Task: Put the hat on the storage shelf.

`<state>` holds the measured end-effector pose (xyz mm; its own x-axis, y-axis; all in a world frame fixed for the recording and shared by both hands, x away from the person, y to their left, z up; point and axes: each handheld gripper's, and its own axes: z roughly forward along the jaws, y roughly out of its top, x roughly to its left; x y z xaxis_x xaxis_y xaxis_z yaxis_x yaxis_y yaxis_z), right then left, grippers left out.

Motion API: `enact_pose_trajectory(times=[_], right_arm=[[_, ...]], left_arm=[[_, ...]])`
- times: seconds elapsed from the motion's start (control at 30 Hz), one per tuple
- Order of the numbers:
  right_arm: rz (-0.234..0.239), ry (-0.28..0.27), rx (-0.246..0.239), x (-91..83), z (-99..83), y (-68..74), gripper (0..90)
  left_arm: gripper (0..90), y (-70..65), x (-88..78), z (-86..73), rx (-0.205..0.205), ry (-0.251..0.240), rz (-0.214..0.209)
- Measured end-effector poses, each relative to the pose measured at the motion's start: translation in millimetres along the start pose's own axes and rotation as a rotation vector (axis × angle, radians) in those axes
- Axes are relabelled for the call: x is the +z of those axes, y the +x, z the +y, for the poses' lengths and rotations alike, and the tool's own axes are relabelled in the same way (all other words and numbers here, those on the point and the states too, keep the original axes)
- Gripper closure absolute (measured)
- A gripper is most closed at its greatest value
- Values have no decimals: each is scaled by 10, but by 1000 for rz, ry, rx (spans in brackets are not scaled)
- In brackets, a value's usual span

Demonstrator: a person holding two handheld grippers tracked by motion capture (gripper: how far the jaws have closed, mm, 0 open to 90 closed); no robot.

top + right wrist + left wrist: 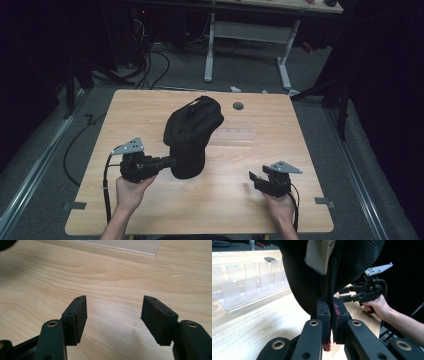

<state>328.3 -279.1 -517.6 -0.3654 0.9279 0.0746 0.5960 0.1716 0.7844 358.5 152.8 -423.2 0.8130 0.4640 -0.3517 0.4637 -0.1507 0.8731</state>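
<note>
**Left hand-held gripper clamped on a black bag, right one open over bare wood**

High view: a black soft fabric bag [192,135] stands near the middle of the light wooden surface [150,110]. Its long axis runs from its near end, close to the person, up toward the far right corner, where the top leans and a small loop sticks out. The left hand-held gripper [170,161], gripped by the person's left hand [131,190], lies left of the bag and points right, its jaws meeting the bag's lower near edge. The right hand-held gripper [253,179] sits near the near right corner, well apart from the bag, with its jaws pointing left. A round grey grommet [238,106] is set into the surface near the far edge.

Left gripper view: the jaws are pressed together on a thin seam edge of the black bag [352,262], which rises above them. A clear plastic slotted rack [249,285] lies on the surface to the left. Farther off, the right hand-held gripper [344,294] shows parted jaws.

Right gripper view: the right hand-held gripper [113,312] has its jaws wide apart, holding nothing, above bare wood.
</note>
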Motion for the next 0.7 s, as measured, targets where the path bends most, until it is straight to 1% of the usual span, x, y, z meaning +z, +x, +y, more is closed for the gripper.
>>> enact_pose_trajectory(times=[0.03, 0.1, 0.17, 0.2, 0.23, 0.27, 0.3, 0.33, 0.4, 0.7], right_arm=[[-6, 4, -15, 13, -7, -11, 375], [-23, 15, -9, 27, -23, -2, 375], [-38, 27, -13, 46, -38, 3, 376], [-57, 40, -22, 67, -54, 7, 377], [-57, 40, -22, 67, -54, 7, 377], [-66, 47, -37, 84, -63, 2, 377], [-70, 57, -27, 99, -79, 12, 380], [-76, 86, -29, 115, -78, 16, 372], [-88, 88, -42, 119, -78, 26, 370], [-91, 92, -41, 122, -76, 29, 362]], left_arm=[[868, 5, -3, 3, 0, 1, 1], [868, 13, -6, 12, -3, 1, 10], [867, 19, -8, 23, 0, 3, 23], [868, 22, -7, 29, 0, 2, 28], [868, 28, -10, 35, 0, 1, 32], [868, 36, -13, 41, -2, -2, 35], [867, 45, -19, 48, -3, -6, 40], [867, 51, -24, 55, -3, -7, 46], [868, 62, -33, 75, -1, -11, 60], [867, 111, -32, 197, 6, -40, 102]])
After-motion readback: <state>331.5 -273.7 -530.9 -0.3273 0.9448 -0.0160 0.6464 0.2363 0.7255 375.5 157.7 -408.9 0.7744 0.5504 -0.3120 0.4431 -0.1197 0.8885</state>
